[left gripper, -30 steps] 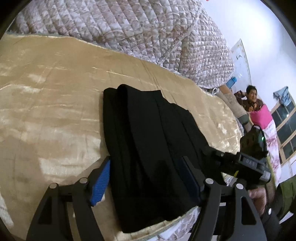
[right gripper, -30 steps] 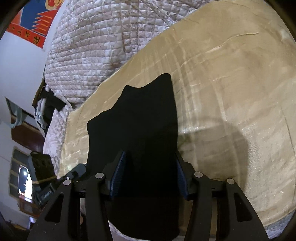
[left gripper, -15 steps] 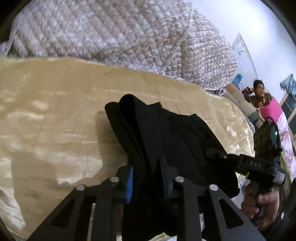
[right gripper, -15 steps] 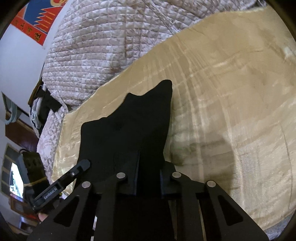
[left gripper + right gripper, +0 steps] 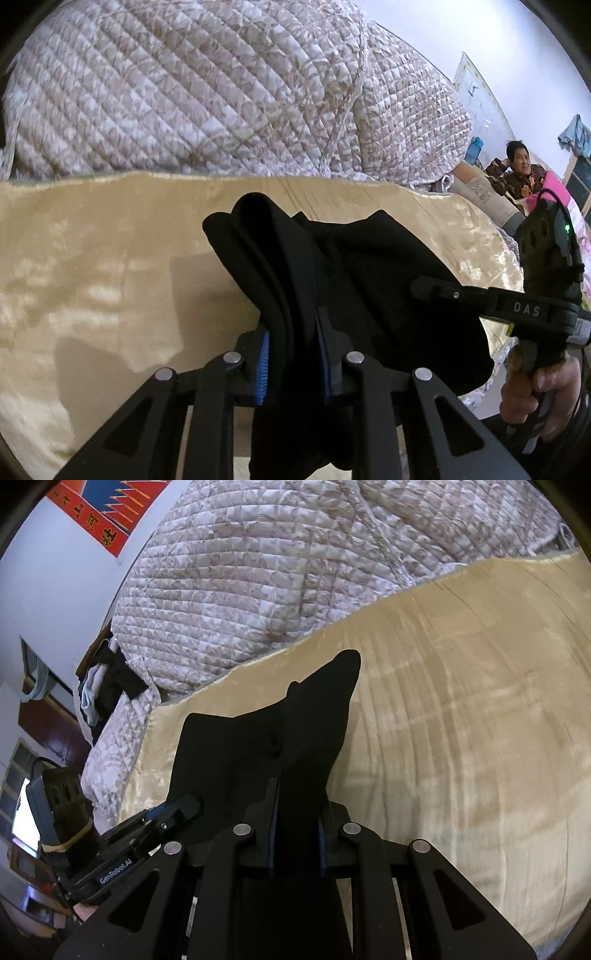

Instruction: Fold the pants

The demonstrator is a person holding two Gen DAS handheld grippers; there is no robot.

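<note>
The black pants [image 5: 369, 273] lie folded on a tan bedspread [image 5: 92, 266] and are lifted at their near end. My left gripper [image 5: 291, 354] is shut on the near edge of the pants, the cloth bunched between its blue pads. My right gripper [image 5: 297, 834] is shut on the other near corner of the pants [image 5: 258, 746]. Each gripper shows in the other's view: the right one [image 5: 491, 299] at the right, the left one [image 5: 147, 830] at the lower left. The far end of the pants rests on the bedspread [image 5: 461, 720].
A quilted comforter [image 5: 221, 92] is heaped behind the bedspread, also in the right wrist view [image 5: 295, 572]. A person [image 5: 517, 170] sits at the far right. Clothes [image 5: 107, 683] lie at the bed's far left. The bed's near edge is just below the grippers.
Both grippers closed on the near edge of the pants, which were flat a second ago, and have lifted it off the bedspread. The cloth now bunches and stands up.
</note>
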